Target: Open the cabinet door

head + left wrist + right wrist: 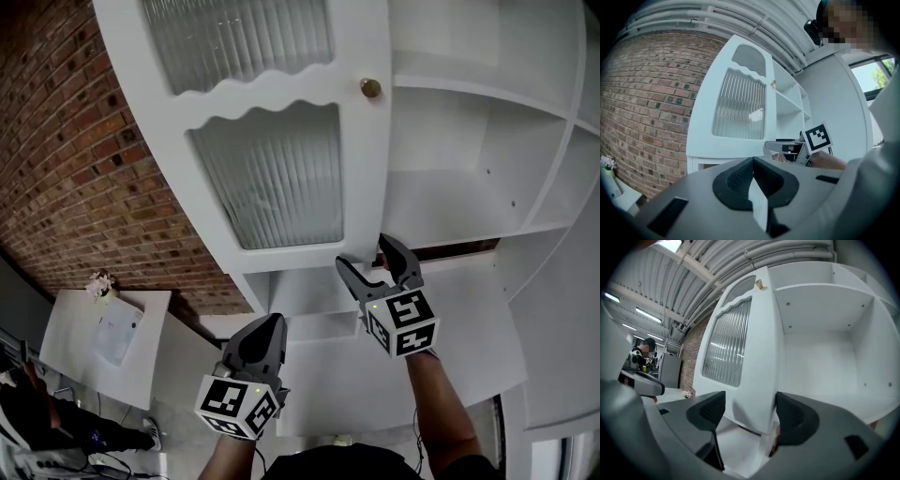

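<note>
Two grippers showed: the right gripper (366, 255) had its jaws apart, astride the bottom corner of the white cabinet door (361, 178), which stood swung open from the shelves (469, 98). The left gripper (274, 322) hung lower, jaws together, empty.

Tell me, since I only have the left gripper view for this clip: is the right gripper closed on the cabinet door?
Observer: No. In its own view the right gripper has its jaws apart, straddling the free edge of the cabinet door near the bottom corner.
Reviewer: So it isn't on the knob?
Observer: Correct. The head view shows the brass knob higher up that same edge, with nothing touching it.
Reviewer: Anything inside the cabinet?
Observer: The right gripper view looks straight in. It shows only white shelves, and nothing stands on the ones in sight.
</note>
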Tool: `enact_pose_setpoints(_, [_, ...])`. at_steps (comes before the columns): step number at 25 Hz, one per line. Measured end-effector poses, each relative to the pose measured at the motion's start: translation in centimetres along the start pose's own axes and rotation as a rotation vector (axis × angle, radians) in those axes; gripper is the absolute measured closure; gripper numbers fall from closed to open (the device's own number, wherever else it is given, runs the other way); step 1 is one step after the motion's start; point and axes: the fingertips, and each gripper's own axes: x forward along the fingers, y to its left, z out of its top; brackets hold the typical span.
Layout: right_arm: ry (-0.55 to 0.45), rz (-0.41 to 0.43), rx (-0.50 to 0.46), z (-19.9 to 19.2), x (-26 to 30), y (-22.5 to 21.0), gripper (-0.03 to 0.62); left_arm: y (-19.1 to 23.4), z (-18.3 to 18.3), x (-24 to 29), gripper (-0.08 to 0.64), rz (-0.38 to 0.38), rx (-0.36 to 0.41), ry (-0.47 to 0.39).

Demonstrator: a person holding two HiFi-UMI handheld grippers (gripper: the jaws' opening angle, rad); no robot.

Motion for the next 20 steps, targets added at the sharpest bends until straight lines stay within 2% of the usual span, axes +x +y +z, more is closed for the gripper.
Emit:
enact_pose_setpoints(5, [-0.007, -0.029, 0.002, 0.0, -0.9, 0.5, 0.279, -0.1, 0.1, -0.5, 0.554, -0.003, 0.002, -0.005])
enact_pose_setpoints(11, [-0.012, -0.019, 0.012, 0.1, -2.5, 0.7, 0.289, 0.2, 0.3, -1.9, 0.554, -0.003, -0.001, -0.009])
enact_pose_setpoints(13, [-0.013, -0.032, 0.022, 0.2, -3.3, 0.4, 0.375, 0.2, 0.5, -2.5, 0.554, -0.006, -0.001, -0.011])
enact_pose_setpoints(15, [-0.014, -0.054, 0.027, 0.4, -4.1, 0.3, 0.435, 0.2, 0.6, -3.1, 0.554, -0.011, -0.002, -0.013])
enact_pose_setpoints(20, [-0.011, -0.074, 0.018, 0.5, -5.6, 1.4, 0.456, 0.1, 0.6, -4.5, 0.554, -0.031, -0.002, -0.013])
